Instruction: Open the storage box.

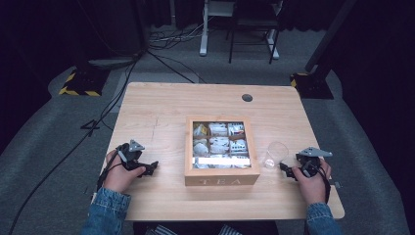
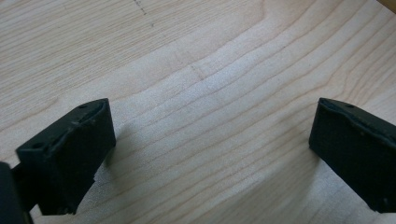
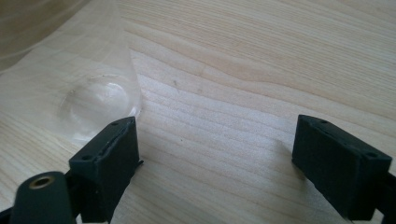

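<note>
high view, table: pale wooden table (image 1: pixel 161 107) with rounded corners and fine grain; a dark round hole (image 1: pixel 247 97) sits near its far edge.
high view, box: square wooden tea box (image 1: pixel 221 151) at the middle of the table, the word "tea" on its front wall; its top is a clear pane, and white and yellowish packets lie in a grid of compartments beneath. a bright strip of glare hides the nearest row.
high view, glass: clear glass cup (image 1: pixel 274 155) stands just right of the box, apart from it; so transparent that its outline is hard to trace.
high view, left gripper: left gripper (image 1: pixel 149 168) rests low at the table's left side, well apart from the box, gripped by a hand in a denim sleeve, jaws pointing toward the box.
high view, right gripper: right gripper (image 1: pixel 287 170) is held at the right side, just beside the glass, jaws pointing toward it; too small here to judge the gap.
left gripper view, jaws: two blocky matt black jaws stand wide apart, released, with bare wood grain between them and their shadow on the table.
right gripper view, jaws: jaws spread wide, nothing between them, released.
right gripper view, glass: the glass (image 3: pixel 88 88) is at upper left, its thick round base just beyond the left jaw; its upper part is cut off by the frame edge, and whether jaw and glass touch cannot be told.
</note>
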The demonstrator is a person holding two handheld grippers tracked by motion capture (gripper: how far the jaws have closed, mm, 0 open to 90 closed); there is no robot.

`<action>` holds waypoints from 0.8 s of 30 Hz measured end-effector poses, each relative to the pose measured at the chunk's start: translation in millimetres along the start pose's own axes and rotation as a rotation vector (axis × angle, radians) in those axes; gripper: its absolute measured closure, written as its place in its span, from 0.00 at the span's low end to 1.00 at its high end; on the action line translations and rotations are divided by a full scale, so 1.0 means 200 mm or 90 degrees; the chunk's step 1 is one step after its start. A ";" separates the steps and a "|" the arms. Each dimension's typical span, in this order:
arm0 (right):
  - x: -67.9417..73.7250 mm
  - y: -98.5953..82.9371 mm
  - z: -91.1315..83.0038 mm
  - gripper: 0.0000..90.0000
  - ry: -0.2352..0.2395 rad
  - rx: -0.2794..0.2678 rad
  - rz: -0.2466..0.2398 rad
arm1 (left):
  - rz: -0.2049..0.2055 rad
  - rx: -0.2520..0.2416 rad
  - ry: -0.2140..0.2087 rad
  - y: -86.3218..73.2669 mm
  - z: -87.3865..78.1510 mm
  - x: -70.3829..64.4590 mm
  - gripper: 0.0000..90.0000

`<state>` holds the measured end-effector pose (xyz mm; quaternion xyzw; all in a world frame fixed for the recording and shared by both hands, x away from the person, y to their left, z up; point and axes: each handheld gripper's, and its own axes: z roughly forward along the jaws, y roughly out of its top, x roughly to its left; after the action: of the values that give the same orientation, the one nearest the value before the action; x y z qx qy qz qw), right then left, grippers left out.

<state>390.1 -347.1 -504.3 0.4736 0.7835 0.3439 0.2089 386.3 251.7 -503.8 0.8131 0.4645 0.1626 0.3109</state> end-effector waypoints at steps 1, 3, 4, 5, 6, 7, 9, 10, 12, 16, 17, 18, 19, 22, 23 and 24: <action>0.00 0.00 0.00 0.16 0.000 0.000 0.000 | -0.001 0.000 0.002 0.00 -0.01 0.00 0.06; 0.00 0.00 0.00 0.16 0.000 0.000 0.000 | -0.006 -0.002 0.004 0.01 -0.02 0.00 0.11; 0.00 0.00 0.00 0.16 0.000 0.000 0.000 | -0.012 -0.002 0.001 0.01 -0.04 0.01 0.26; 0.00 0.00 0.00 0.16 0.000 0.000 0.000 | -0.012 -0.002 0.001 0.01 -0.04 0.01 0.25; 0.00 0.00 0.00 0.16 0.000 0.000 0.000 | -0.026 -0.005 0.000 0.02 -0.05 0.01 0.22; 0.00 0.00 0.00 0.16 0.000 0.000 0.000 | -0.026 -0.005 0.000 0.02 -0.05 0.01 0.24; 0.00 0.00 0.00 0.16 0.000 0.000 0.000 | -0.026 -0.016 0.002 0.03 -0.09 0.01 0.26; 0.00 0.00 0.00 0.16 0.000 0.000 0.000 | -0.027 -0.022 0.003 0.04 -0.10 0.01 0.26; 0.00 0.00 0.00 0.16 0.000 0.000 0.000 | -0.026 -0.030 -0.002 0.05 -0.13 0.00 0.26; 0.00 0.00 0.00 0.16 0.000 0.000 0.000 | -0.020 -0.041 -0.012 0.07 -0.17 -0.02 0.26; 0.00 0.00 0.00 0.16 0.000 0.000 0.000 | -0.019 -0.045 -0.012 0.07 -0.18 -0.03 0.26; 0.00 0.00 0.00 0.16 0.000 0.000 0.000 | -0.016 -0.045 -0.015 0.08 -0.19 -0.03 0.26; 0.00 0.00 0.00 0.16 0.000 0.000 0.000 | -0.014 -0.049 -0.013 0.08 -0.20 -0.04 0.26; 0.00 0.00 0.00 0.16 0.000 0.000 0.000 | -0.014 -0.049 -0.014 0.09 -0.23 -0.05 0.26; 0.00 0.00 0.00 0.16 0.000 0.000 0.000 | -0.011 -0.052 -0.010 0.10 -0.26 -0.05 0.27; 0.00 0.00 0.00 0.16 0.000 0.000 0.000 | -0.009 -0.058 -0.007 0.11 -0.27 -0.06 0.27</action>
<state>390.1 -347.1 -504.3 0.4735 0.7833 0.3441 0.2092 364.8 253.0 -449.4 0.7958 0.4605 0.1770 0.3510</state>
